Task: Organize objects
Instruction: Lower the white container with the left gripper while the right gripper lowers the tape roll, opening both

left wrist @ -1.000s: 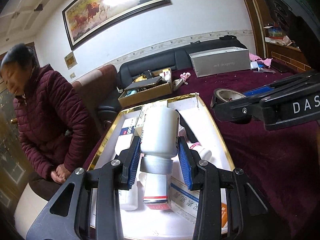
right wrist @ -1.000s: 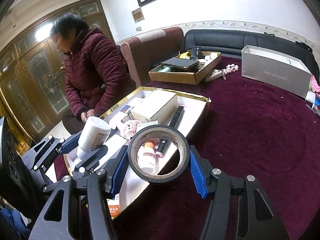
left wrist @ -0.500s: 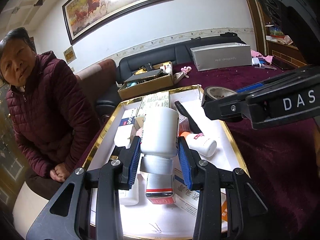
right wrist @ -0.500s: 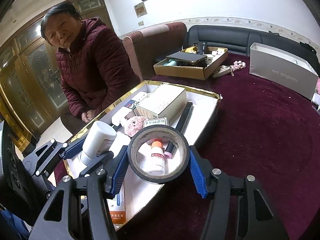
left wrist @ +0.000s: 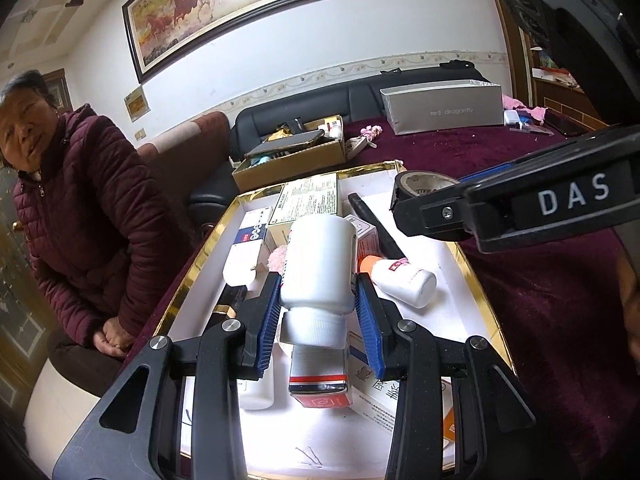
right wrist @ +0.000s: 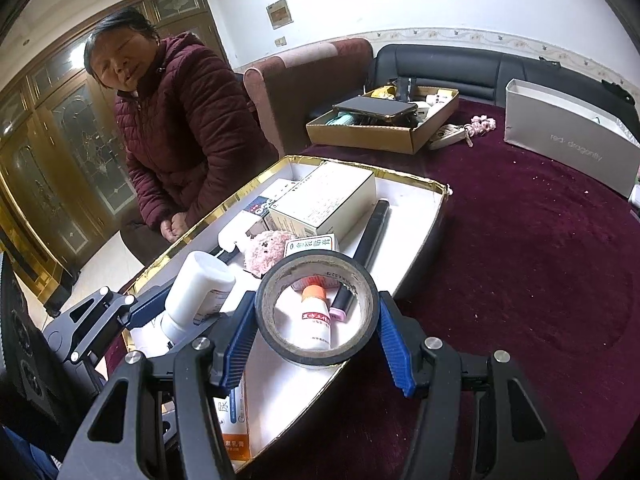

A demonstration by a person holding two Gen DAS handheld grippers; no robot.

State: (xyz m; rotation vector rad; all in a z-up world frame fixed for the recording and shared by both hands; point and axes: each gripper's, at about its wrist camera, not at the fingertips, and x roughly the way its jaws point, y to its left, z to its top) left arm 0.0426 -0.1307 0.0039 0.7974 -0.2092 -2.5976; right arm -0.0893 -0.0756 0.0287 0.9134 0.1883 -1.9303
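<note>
My left gripper (left wrist: 320,316) is shut on a white plastic bottle (left wrist: 318,264), cap toward the camera, held above the near part of a gold-rimmed white box (left wrist: 476,280). The bottle (right wrist: 196,288) and left gripper also show at the lower left of the right wrist view. My right gripper (right wrist: 316,340) is shut on a black tape roll (right wrist: 280,344), held over the box's near right side (right wrist: 434,216). The tape roll (left wrist: 416,196) shows in the left wrist view too. Inside the box lie a small orange-capped bottle (right wrist: 314,320), a black pen (right wrist: 370,236), medicine cartons (right wrist: 324,204) and a pink fluffy item (right wrist: 266,250).
A person in a maroon jacket (right wrist: 180,128) sits at the box's left side. On the maroon cloth stand a cardboard tray of items (right wrist: 380,128), a grey box (right wrist: 568,140) and keys with a pink charm (right wrist: 464,132). A black sofa (right wrist: 452,72) lies behind.
Both grippers have moved forward over the box with their loads; the tape roll now sits over the orange-capped bottle. The person has lifted her head.
</note>
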